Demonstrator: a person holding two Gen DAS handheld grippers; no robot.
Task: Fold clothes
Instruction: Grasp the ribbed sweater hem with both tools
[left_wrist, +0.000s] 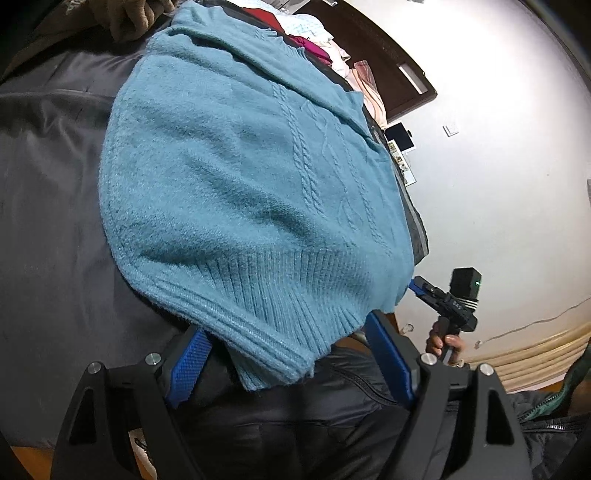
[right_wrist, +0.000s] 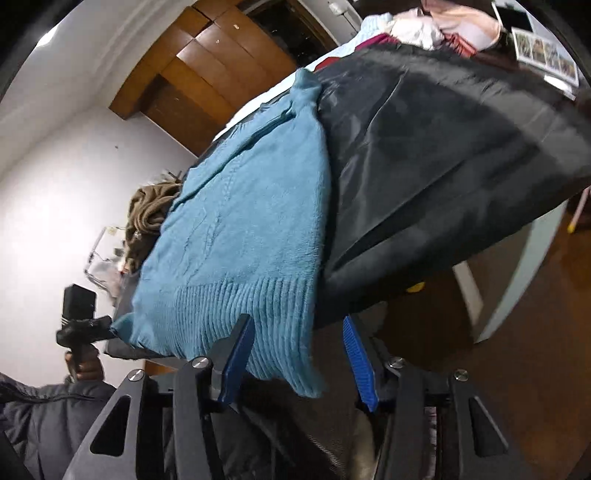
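A blue cable-knit sweater (left_wrist: 243, 177) lies spread over a dark grey cover (left_wrist: 48, 206), its ribbed hem (left_wrist: 280, 295) toward both cameras and drooping past the cover's near edge.

In the left wrist view the left gripper (left_wrist: 288, 362) sits at 6 o'clock with its blue-padded jaws spread wide apart; the hem corner hangs down between them, and neither pad is seen to press on it. At 4 o'clock a hand (left_wrist: 445, 341) holds the right gripper (left_wrist: 419, 286), whose blue tip meets the sweater's right hem corner; whether it pinches the cloth cannot be told from there.

In the right wrist view the right gripper's jaws also stand apart at 6 o'clock, with the hem edge draped between the two blue pads. At 8 o'clock the other hand (right_wrist: 83, 363) holds the left gripper by the sweater's far hem corner.

No container shows in either view. A brown garment (right_wrist: 147, 218) is heaped at 9 o'clock, and pink and white clothes (right_wrist: 436, 26) are piled at 1 o'clock.
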